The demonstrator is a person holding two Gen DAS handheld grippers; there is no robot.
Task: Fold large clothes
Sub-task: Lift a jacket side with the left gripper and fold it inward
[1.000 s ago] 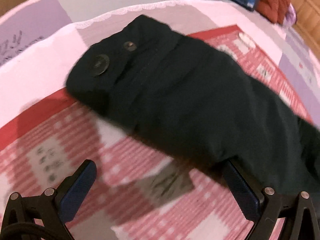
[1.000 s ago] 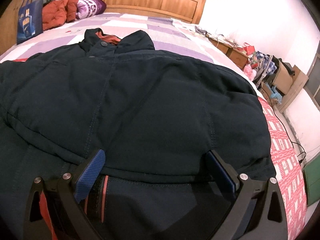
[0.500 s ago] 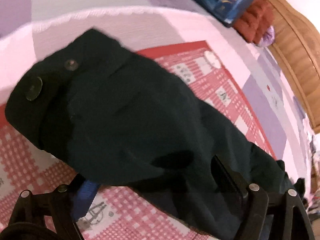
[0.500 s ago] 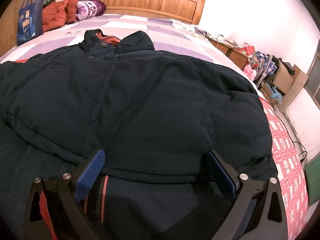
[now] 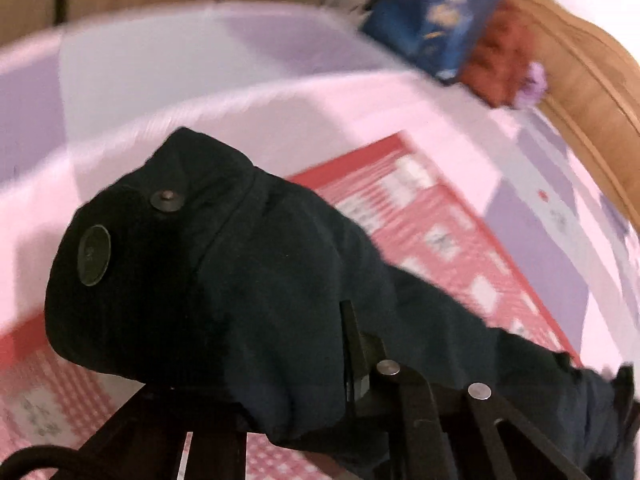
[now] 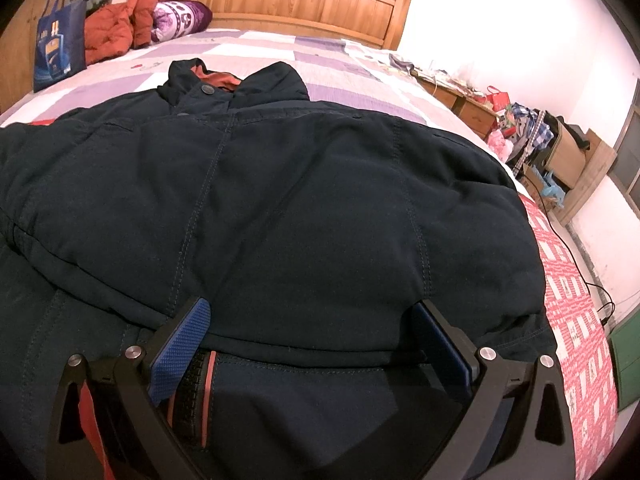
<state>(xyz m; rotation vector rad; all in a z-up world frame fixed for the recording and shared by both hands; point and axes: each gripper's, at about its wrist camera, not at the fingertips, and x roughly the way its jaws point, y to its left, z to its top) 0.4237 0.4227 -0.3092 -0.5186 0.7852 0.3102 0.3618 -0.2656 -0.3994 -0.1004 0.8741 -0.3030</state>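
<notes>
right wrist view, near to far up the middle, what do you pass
right gripper → jacket → collar → purple quilt → headboard

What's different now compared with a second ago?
The left gripper has just closed its jaws on the dark sleeve and lifted its cuff end off the pink checked bedspread. The right gripper stays open over the jacket, which lies as before.

I see a dark navy jacket (image 6: 280,200) with orange lining on a lilac-and-white patchwork quilt (image 6: 320,64); a red-and-white checked sheet (image 6: 572,320) at the bed's right edge; blue pads (image 6: 182,348).
</notes>
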